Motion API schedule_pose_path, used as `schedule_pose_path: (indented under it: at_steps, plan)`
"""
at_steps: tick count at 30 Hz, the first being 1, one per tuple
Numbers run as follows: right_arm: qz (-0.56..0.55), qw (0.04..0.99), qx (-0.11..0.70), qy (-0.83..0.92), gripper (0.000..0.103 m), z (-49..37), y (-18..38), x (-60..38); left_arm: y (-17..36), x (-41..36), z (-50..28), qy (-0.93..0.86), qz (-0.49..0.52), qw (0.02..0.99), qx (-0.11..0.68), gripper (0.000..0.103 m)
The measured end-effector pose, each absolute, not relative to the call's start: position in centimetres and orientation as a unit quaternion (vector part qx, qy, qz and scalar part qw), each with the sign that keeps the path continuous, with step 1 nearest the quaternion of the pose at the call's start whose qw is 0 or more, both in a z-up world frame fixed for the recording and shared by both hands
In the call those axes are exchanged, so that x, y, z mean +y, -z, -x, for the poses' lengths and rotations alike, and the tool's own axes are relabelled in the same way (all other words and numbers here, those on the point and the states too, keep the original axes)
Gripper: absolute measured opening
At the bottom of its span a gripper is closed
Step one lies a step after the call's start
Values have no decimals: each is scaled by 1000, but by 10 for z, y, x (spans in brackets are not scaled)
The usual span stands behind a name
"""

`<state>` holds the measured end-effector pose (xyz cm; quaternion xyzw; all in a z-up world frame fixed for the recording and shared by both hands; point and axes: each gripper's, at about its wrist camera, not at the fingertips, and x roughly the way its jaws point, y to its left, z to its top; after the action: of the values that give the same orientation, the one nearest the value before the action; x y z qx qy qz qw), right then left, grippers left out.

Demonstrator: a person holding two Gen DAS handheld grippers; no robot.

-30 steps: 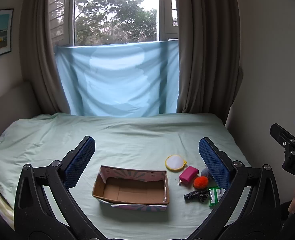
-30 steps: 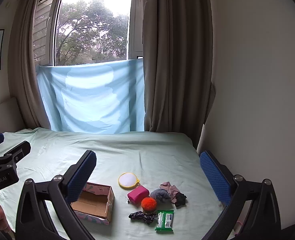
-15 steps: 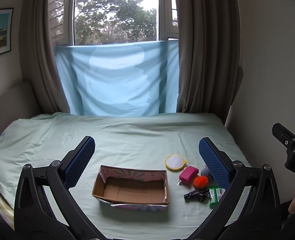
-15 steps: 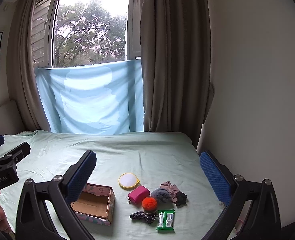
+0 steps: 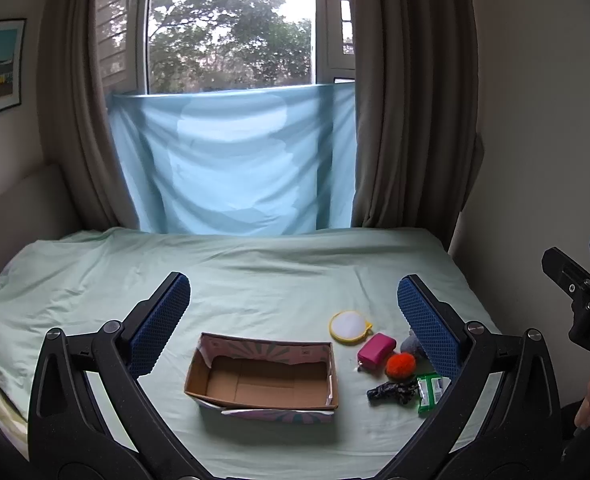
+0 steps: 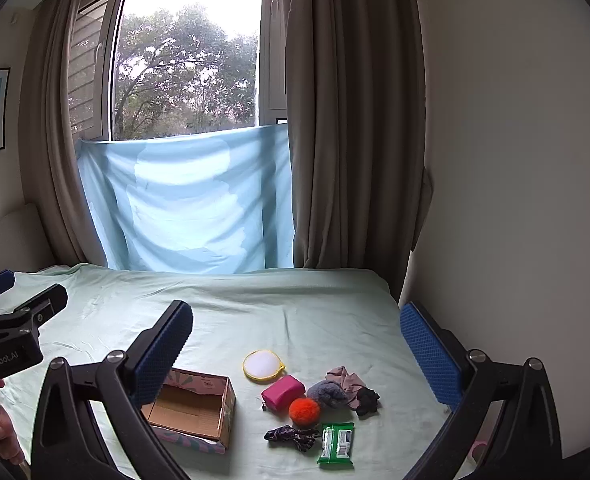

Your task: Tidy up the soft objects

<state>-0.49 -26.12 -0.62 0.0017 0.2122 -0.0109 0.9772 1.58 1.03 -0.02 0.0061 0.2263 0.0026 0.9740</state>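
Left wrist view: left claw (image 5: 291, 316) spread wide, empty, above bed (image 5: 255, 280).
Right claw (image 6: 295, 344): wide, empty.
Hidden: gray plush (image 5: 411, 345) partly behind finger.

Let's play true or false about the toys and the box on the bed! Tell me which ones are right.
1. The cardboard box has nothing in it. True.
2. The orange pom-pom sits inside the box. False: it lies on the bed sheet, beside the pink pouch.
3. Both claws are wide open. True: the left claw and the right claw hold nothing.
4. The green packet is in the right claw. False: it lies on the sheet.
5. The round yellow-rimmed pad lies farther from the camera than the pouch. True.
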Motion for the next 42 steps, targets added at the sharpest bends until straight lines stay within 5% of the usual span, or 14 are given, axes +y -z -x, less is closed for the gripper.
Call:
schedule_pose_path:
  at_steps: [24, 42]
  plan:
    - [-7, 968, 242, 63, 103, 5, 20, -278, 9, -5, -32, 53, -30, 970, 235, 103]
    - [5, 941, 327, 87, 103, -58, 154, -392, 160, -121, -100, 117, -22, 928, 352, 103]
